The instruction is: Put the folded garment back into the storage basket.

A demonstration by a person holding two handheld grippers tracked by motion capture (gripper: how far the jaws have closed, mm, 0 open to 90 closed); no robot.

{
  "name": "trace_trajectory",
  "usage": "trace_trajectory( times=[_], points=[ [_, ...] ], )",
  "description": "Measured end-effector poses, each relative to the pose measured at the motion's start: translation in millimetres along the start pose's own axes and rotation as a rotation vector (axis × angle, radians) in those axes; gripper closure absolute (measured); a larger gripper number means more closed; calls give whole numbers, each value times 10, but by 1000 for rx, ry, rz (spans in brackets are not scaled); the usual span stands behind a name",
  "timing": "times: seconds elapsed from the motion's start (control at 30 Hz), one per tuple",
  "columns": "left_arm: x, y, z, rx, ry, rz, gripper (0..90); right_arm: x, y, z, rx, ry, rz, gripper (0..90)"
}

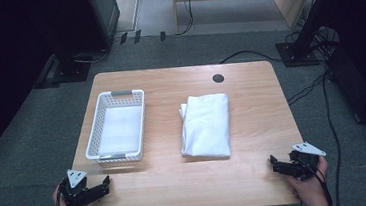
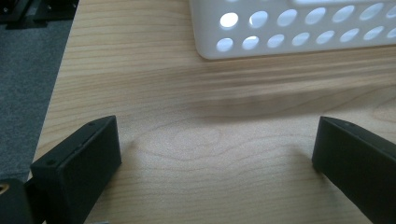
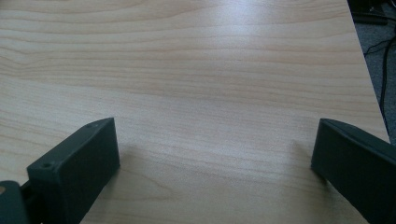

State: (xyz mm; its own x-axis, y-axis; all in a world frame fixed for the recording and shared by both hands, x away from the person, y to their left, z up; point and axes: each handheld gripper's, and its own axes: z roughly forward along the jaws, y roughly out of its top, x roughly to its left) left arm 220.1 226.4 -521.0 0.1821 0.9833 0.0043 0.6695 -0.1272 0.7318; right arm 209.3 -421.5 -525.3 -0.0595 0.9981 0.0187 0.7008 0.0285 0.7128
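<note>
- Table [image 1: 257,176]: bare wood under both grippers
- Basket [image 1: 93,136]: left half, just ahead of the left gripper [image 1: 97,189]
- Cloth [image 1: 206,125]: folded, mid-table, long axis running away from the person; ahead and inward of the right gripper [image 1: 274,163], likely nearer it
- Both grippers: jaws spread, empty, low at the near edge

Wooden table [image 1: 257,167]: white perforated basket [image 1: 101,101] left, folded white cloth [image 1: 206,125] centre.
</note>
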Motion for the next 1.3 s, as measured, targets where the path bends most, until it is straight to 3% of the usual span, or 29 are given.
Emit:
trace_trajectory(
  times=[0.2, 0.3, 0.6, 0.77, 1.1, 1.3],
  points=[
    [-22, 5, -29, -10, -10, 21, 15, 0, 0, 0, 0, 0, 0, 0],
    [-44, 28, -85, -47, -53, -14, 15, 0, 0, 0, 0, 0, 0, 0],
    [-183, 199, -280, -118, -43, -27, 34, 0, 1, 0, 0, 0, 0, 0],
    [-317, 409, -429, -161, -86, -11, 34, 2, -1, -1, 0, 4, -6, 0],
    [-487, 717, -458, -172, -113, 32, 9, 2, -1, -1, 0, 5, -6, 0],
    [-709, 918, -452, -192, -148, 67, 2, 2, -1, -1, 0, 5, -6, 0]
  ],
)
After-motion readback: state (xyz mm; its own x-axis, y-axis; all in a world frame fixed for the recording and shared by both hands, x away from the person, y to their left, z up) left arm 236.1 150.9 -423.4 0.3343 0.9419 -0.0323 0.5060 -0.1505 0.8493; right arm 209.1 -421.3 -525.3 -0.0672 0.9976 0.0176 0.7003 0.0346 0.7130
